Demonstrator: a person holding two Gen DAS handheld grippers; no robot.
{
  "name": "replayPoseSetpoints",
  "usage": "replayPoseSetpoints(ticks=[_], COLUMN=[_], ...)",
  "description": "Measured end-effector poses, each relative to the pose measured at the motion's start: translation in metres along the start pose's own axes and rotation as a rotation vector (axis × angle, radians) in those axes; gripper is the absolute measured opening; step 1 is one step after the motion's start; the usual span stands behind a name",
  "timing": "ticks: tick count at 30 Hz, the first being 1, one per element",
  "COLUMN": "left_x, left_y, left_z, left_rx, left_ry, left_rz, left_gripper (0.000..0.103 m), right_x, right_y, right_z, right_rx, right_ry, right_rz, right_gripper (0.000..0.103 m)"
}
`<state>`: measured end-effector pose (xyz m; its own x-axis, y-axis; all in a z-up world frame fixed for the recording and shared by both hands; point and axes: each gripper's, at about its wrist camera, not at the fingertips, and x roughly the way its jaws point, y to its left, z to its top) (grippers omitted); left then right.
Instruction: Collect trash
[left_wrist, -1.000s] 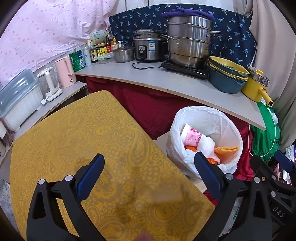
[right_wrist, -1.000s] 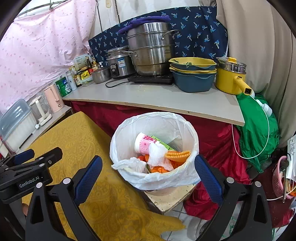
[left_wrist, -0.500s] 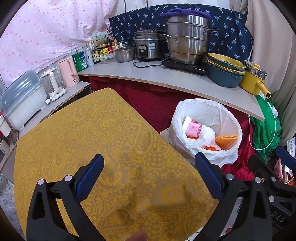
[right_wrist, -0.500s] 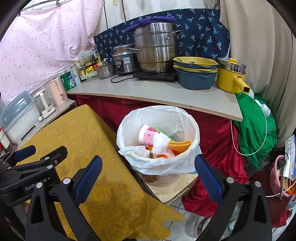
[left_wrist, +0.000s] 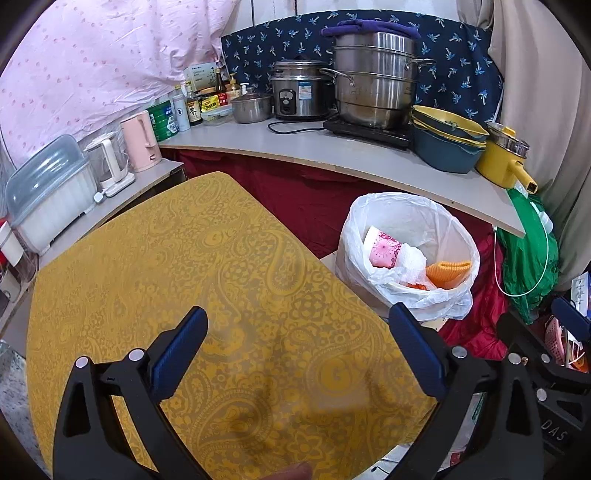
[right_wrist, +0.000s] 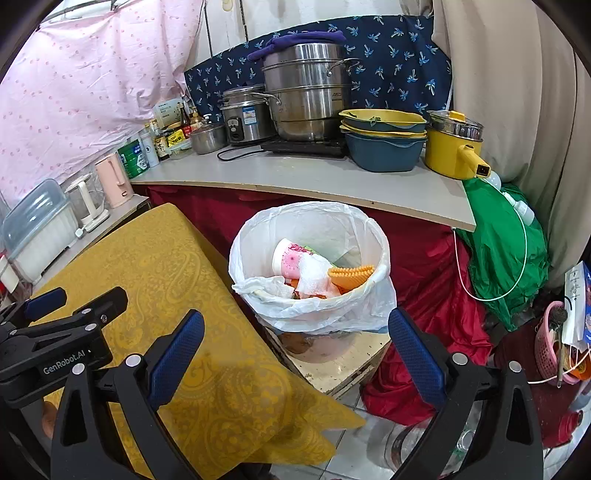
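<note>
A bin lined with a white plastic bag (right_wrist: 255, 243) (left_wrist: 351, 236) stands on a low board beside the table. In it lie a pink paper cup (right_wrist: 290, 260) (left_wrist: 382, 249), white tissue (right_wrist: 314, 277) and an orange ridged piece (right_wrist: 351, 275) (left_wrist: 447, 269). My left gripper (left_wrist: 297, 339) is open and empty above the yellow tablecloth (left_wrist: 184, 258). My right gripper (right_wrist: 295, 339) is open and empty, in front of the bin and above the table's corner. The left gripper's body (right_wrist: 55, 343) shows at the left of the right wrist view.
A grey counter (right_wrist: 295, 177) behind the bin carries steel pots (right_wrist: 306, 99), a rice cooker, blue and yellow bowls, a yellow pot (right_wrist: 450, 151), bottles and kettles. Red cloth hangs below it. A green bag (right_wrist: 506, 243) and a pink basket (right_wrist: 554, 343) are at the right.
Both grippers have drawn back and up from the bin, so it looks smaller and farther. More of the table and floor shows. Both stay open and empty.
</note>
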<state>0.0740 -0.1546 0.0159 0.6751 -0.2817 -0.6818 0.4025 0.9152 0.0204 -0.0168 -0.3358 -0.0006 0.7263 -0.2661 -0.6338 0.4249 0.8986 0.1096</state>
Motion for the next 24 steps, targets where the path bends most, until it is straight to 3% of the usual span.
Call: replayPoseSetpoints(ticks=[24], left_x=[0.0050], left_y=[-0.0016], left_z=[-0.0033], left_rx=[0.027], left_ry=[0.021], left_rz=[-0.005], left_gripper=[0.094], right_x=[0.0056], right_y=[0.0002], right_z=[-0.0034], right_rx=[0.006], right_ry=[0.016], right_rz=[0.001], right_gripper=[0.096])
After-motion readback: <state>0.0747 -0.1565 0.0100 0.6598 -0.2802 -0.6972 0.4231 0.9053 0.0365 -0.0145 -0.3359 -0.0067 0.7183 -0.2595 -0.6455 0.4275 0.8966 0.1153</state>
